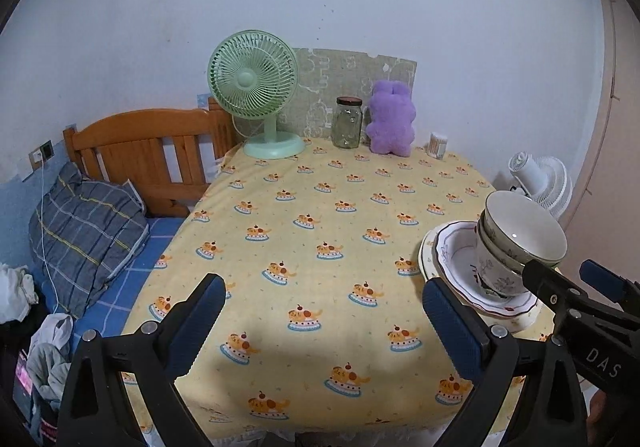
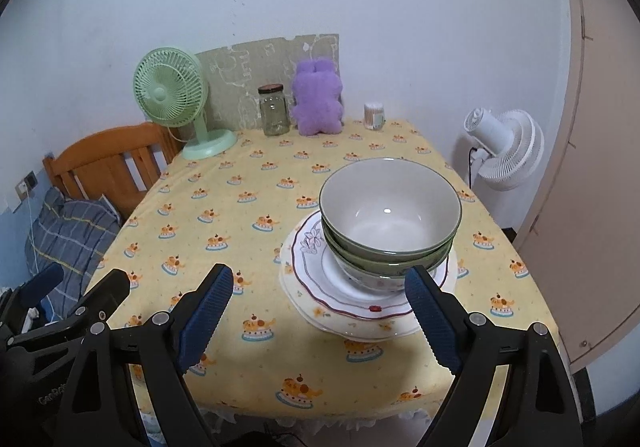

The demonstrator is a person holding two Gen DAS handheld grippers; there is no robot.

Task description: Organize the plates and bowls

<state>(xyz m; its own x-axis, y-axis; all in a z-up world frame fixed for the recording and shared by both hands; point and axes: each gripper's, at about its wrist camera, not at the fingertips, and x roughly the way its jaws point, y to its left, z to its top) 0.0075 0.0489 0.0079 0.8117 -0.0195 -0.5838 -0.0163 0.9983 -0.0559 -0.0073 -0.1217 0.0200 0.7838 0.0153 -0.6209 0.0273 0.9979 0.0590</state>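
Note:
Two nested green-rimmed bowls (image 2: pixel 390 215) sit stacked on two stacked plates (image 2: pixel 320 299) at the right front of the table (image 2: pixel 248 207). The stack also shows in the left wrist view, bowls (image 1: pixel 516 243) on plates (image 1: pixel 452 259), at the right. My right gripper (image 2: pixel 320 311) is open and empty, just in front of the stack, not touching it. My left gripper (image 1: pixel 324 315) is open and empty over the bare tablecloth, left of the stack. The right gripper's fingers (image 1: pixel 608 281) show at the left wrist view's right edge.
A green fan (image 1: pixel 256 91), glass jar (image 1: pixel 347 123), purple plush (image 1: pixel 390 119) and small swab container (image 1: pixel 437 145) line the table's back edge. A wooden bed with a pillow (image 1: pixel 84 231) is left of the table. A white fan (image 2: pixel 504 143) stands at the right by a door.

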